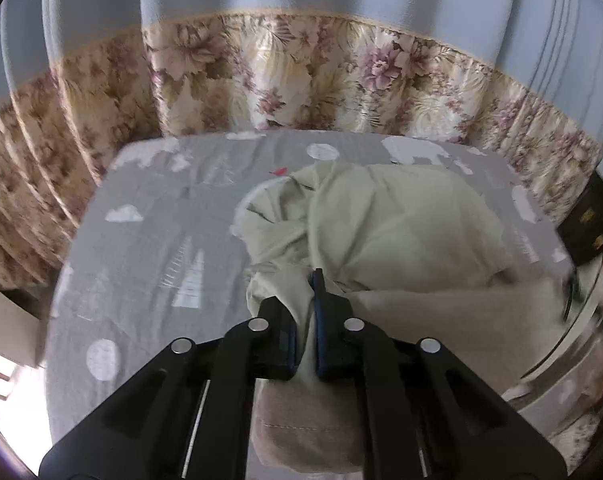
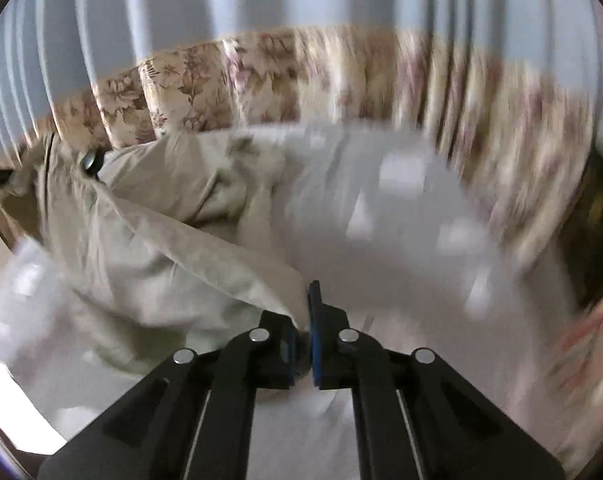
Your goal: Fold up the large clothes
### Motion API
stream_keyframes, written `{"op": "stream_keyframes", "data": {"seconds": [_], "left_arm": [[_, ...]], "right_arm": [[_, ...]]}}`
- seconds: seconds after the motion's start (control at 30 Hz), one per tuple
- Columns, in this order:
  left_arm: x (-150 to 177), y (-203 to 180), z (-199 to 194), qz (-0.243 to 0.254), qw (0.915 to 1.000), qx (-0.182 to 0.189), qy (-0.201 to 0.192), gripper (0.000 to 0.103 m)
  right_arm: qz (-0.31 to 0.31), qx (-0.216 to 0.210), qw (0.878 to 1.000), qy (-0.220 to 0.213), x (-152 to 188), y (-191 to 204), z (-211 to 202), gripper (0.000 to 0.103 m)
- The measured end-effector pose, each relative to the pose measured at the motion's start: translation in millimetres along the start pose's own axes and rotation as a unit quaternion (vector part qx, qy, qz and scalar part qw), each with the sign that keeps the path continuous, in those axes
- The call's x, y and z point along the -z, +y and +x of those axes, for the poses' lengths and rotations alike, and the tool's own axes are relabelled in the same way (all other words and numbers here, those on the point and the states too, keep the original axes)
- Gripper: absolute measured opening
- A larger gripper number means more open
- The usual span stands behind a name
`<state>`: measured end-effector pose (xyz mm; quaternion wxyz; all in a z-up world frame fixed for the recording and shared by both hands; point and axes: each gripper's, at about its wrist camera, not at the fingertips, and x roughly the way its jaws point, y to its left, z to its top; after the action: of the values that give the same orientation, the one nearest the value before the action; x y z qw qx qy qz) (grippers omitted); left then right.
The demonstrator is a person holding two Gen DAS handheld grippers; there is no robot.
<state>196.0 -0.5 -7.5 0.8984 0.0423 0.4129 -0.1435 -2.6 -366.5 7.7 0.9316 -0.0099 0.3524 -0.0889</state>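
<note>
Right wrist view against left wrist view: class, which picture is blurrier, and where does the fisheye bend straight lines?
Right wrist view: heavy motion smear across the bed sheet and floral curtain, the gripper itself sharp. Left wrist view: mostly crisp, blur only at its edges; the curtain band bows into an arc.

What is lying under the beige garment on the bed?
Under the beige garment lies a grey bedsheet with white printed shapes. Where the heaped cloth covers the sheet, whatever is beneath cannot be seen.
</note>
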Motion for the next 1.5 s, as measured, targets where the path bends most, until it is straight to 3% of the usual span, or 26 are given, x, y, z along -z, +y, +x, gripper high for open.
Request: {"op": "stream_keyframes", "data": {"seconds": [0.17, 0.23, 0.3, 0.33, 0.37, 0.4, 0.43, 0.5, 0.57, 0.7, 0.73, 0.77, 0.83, 0.9, 1.0, 1.07, 1.13, 1.17, 1.2, 1.23, 1.27, 1.33, 1.37, 1.4, 1.43, 1.5], "left_arm": [[-9.3, 9.5, -8.2, -0.018, 0.9997, 0.016, -0.003, 0.003], [-25.3, 15.9, -4.7, -0.024, 0.9997, -0.001, -0.011, 0.004], [-55.2, 30.7, 18.8, -0.025, 0.9994, -0.025, -0.004, 0.009], [-68.9, 40.7, 32.9, -0.032, 0.9992, -0.026, 0.003, 0.011], [-80.9, 52.8, 47.8, -0.050, 0.9984, -0.020, 0.014, 0.012], [-90.5, 64.7, 65.7, -0.064, 0.9970, -0.016, 0.041, 0.013], [-98.3, 75.3, 89.6, -0.068, 0.9935, -0.008, 0.091, 0.013], [-99.9, 89.1, 112.2, -0.084, 0.9867, 0.004, 0.139, 0.014], [-98.9, 96.2, 115.1, -0.089, 0.9843, 0.021, 0.151, 0.014], [-114.8, 111.9, 111.8, -0.120, 0.9780, 0.078, 0.151, 0.018], [-119.8, 113.9, 109.6, -0.126, 0.9780, 0.080, 0.145, 0.024], [-126.3, 115.7, 104.8, -0.127, 0.9809, 0.067, 0.131, 0.035], [-137.5, 119.3, 87.6, -0.125, 0.9883, 0.026, 0.083, 0.089], [-144.7, 125.2, 72.2, -0.131, 0.9896, 0.033, 0.050, 0.091], [-146.2, 122.1, 53.8, -0.123, 0.9920, 0.010, 0.026, 0.092], [-136.0, 110.7, 47.7, -0.098, 0.9949, -0.014, 0.021, 0.094], [-123.5, 98.1, 48.3, -0.075, 0.9965, -0.029, 0.023, 0.094], [-115.9, 93.3, 48.8, -0.064, 0.9971, -0.033, 0.025, 0.094], [-107.7, 88.1, 50.5, -0.054, 0.9975, -0.037, 0.028, 0.094], [-98.0, 83.2, 52.4, -0.044, 0.9977, -0.039, 0.033, 0.094], [-88.4, 78.1, 53.8, -0.034, 0.9979, -0.040, 0.037, 0.094], [-73.8, 72.1, 53.3, -0.021, 0.9980, -0.040, 0.044, 0.094], [-68.8, 68.8, 52.9, -0.016, 0.9980, -0.041, 0.045, 0.094], [-65.2, 65.8, 52.5, -0.010, 0.9981, -0.040, 0.045, 0.094], [-61.8, 61.1, 51.2, -0.001, 0.9982, -0.038, 0.046, 0.094], [-59.6, 55.7, 47.3, 0.007, 0.9984, -0.040, 0.039, 0.094]], "right_arm": [[-0.114, 0.060, 0.988, -0.088, -95.5, 24.0, 4.1, 0.004], [-0.132, 0.072, 0.984, -0.101, -148.5, 26.4, 31.8, 0.004], [-0.150, 0.100, 0.981, -0.067, -203.8, 24.7, 90.8, 0.005], [-0.142, 0.097, 0.985, -0.029, -223.9, 20.0, 124.4, 0.012], [-0.123, 0.086, 0.988, 0.023, -240.3, 13.7, 159.8, 0.038], [-0.080, 0.037, 0.994, 0.065, -253.2, 2.6, 195.1, 0.050], [-0.051, 0.001, 0.995, 0.084, -256.7, -4.5, 207.7, 0.053], [0.027, -0.063, 0.993, 0.101, -257.1, -23.5, 218.9, 0.062], [0.056, -0.094, 0.990, 0.085, -249.2, -35.9, 211.0, 0.064], [0.090, -0.087, 0.988, 0.086, -238.0, -60.8, 201.5, 0.069], [0.113, -0.099, 0.985, 0.089, -236.3, -68.8, 201.8, 0.069], [0.146, -0.119, 0.978, 0.092, -234.0, -82.0, 200.1, 0.069], [0.188, -0.154, 0.965, 0.101, -230.8, -95.2, 203.8, 0.070], [0.225, -0.189, 0.950, 0.104, -226.8, -103.7, 202.0, 0.070], [0.299, -0.306, 0.899, 0.089, -223.8, -111.2, 196.5, 0.070], [0.335, -0.332, 0.878, 0.076, -225.2, -113.1, 195.7, 0.070], [0.361, -0.348, 0.859, 0.103, -223.4, -112.5, 208.9, 0.070], [0.362, -0.342, 0.858, 0.131, -223.0, -109.7, 220.5, 0.071], [0.342, -0.321, 0.869, 0.158, -225.1, -105.7, 228.9, 0.079], [0.310, -0.289, 0.885, 0.193, -226.0, -99.1, 236.0, 0.083], [0.252, -0.222, 0.913, 0.231, -228.1, -88.1, 240.7, 0.083], [0.161, -0.132, 0.951, 0.229, -234.6, -71.0, 232.4, 0.083], [0.111, -0.102, 0.962, 0.226, -238.7, -60.0, 227.5, 0.083], [0.077, -0.122, 0.966, 0.215, -245.9, -50.2, 218.8, 0.083], [0.098, -0.163, 0.963, 0.193, -251.0, -54.3, 210.2, 0.083], [0.218, -0.252, 0.937, 0.105, -255.1, -87.7, 184.5, 0.083]]}}
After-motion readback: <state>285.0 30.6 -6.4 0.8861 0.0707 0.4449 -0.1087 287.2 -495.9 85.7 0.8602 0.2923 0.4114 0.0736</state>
